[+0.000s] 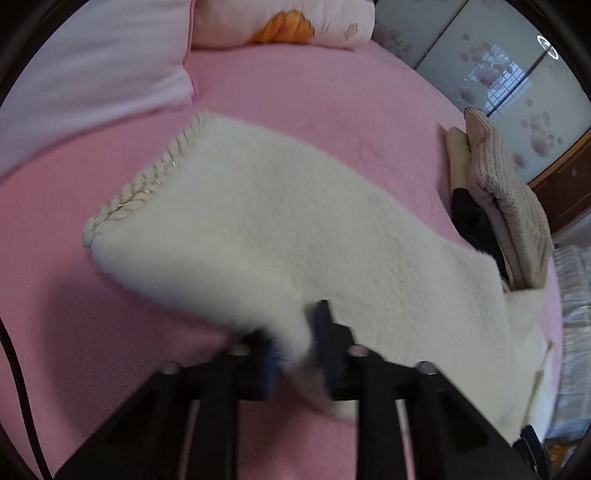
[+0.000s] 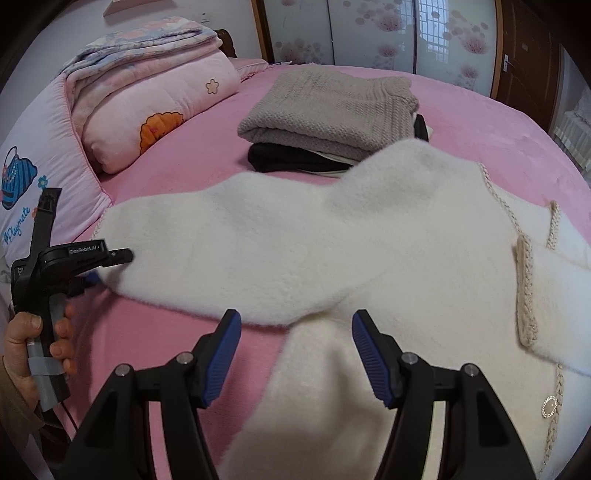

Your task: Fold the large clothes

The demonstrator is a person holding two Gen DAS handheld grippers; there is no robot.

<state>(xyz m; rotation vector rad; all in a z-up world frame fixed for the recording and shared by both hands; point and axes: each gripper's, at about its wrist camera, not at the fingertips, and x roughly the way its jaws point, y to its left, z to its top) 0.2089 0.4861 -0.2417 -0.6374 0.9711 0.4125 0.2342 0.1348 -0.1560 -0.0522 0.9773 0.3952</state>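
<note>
A fluffy white cardigan with braided cream trim lies spread on the pink bed; it also shows in the left wrist view. My left gripper is shut on the edge of a white sleeve, with fabric pinched between its blue pads. In the right wrist view the left gripper grips the sleeve's end at the far left, held by a hand. My right gripper is open, its jaws wide apart just above the cardigan's near edge, holding nothing.
A stack of folded clothes, a beige knit on black and white pieces, sits behind the cardigan; it appears at the right in the left wrist view. Folded pink quilts and a pillow lie at the left. Wardrobe doors stand behind.
</note>
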